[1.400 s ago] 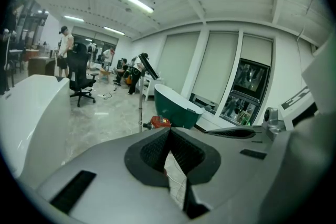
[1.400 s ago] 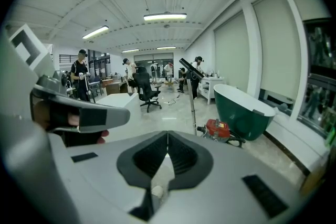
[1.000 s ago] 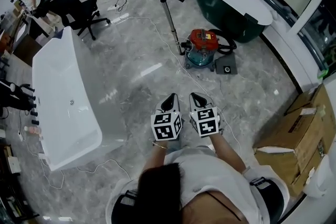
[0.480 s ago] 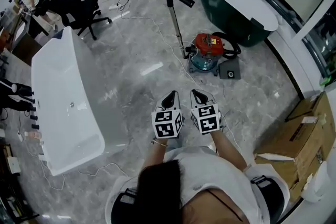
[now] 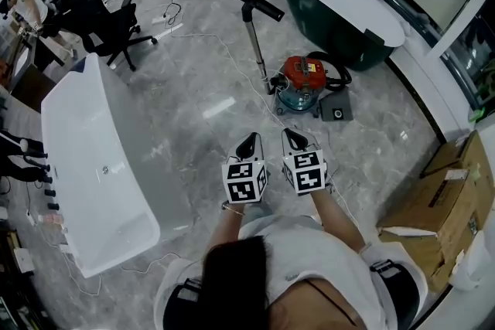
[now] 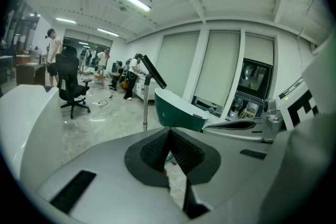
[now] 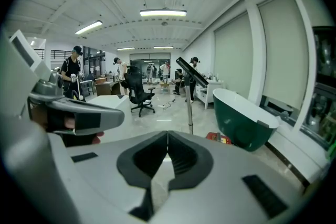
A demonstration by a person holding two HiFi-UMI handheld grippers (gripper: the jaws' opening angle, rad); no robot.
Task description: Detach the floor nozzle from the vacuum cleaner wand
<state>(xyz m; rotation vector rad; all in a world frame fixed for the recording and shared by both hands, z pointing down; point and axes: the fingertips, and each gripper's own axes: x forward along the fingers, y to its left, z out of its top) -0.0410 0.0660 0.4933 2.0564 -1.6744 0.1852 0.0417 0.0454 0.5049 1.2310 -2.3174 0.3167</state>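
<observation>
Head view: shows left gripper (image 5: pixel 248 141) and right gripper (image 5: pixel 293 140) side by side just below centre, at 6 o'clock, each with jaws pressed together and nothing between them. Places nozzle (image 5: pixel 252 1) at 12 o'clock, black, tilted, seated on top of wand (image 5: pixel 256 50), well apart from both grippers. Follows wand down to red vacuum (image 5: pixel 303 76) on floor (image 5: pixel 193 89) at 1 o'clock, between grippers and green tub (image 5: pixel 340 8). Puts white tub (image 5: pixel 97 166) at 9 o'clock, chair (image 5: pixel 108 19) at 10 o'clock, boxes (image 5: pixel 445 197) at 4 o'clock.

Left gripper view: shows jaws shut tip to tip at 6 o'clock, empty. Catches nozzle at 11 o'clock, high on upright wand, far beyond jaw tips. Sets green tub just past tips at 12 o'clock, chair at 9 o'clock, right gripper at 3 o'clock.

Right gripper view: shows jaws closed together at 6 o'clock, holding nothing. Finds nozzle at 12 o'clock, slanted atop wand, distant. Has vacuum and green tub at 3 o'clock, chair at 11 o'clock, left gripper at 9 o'clock.
</observation>
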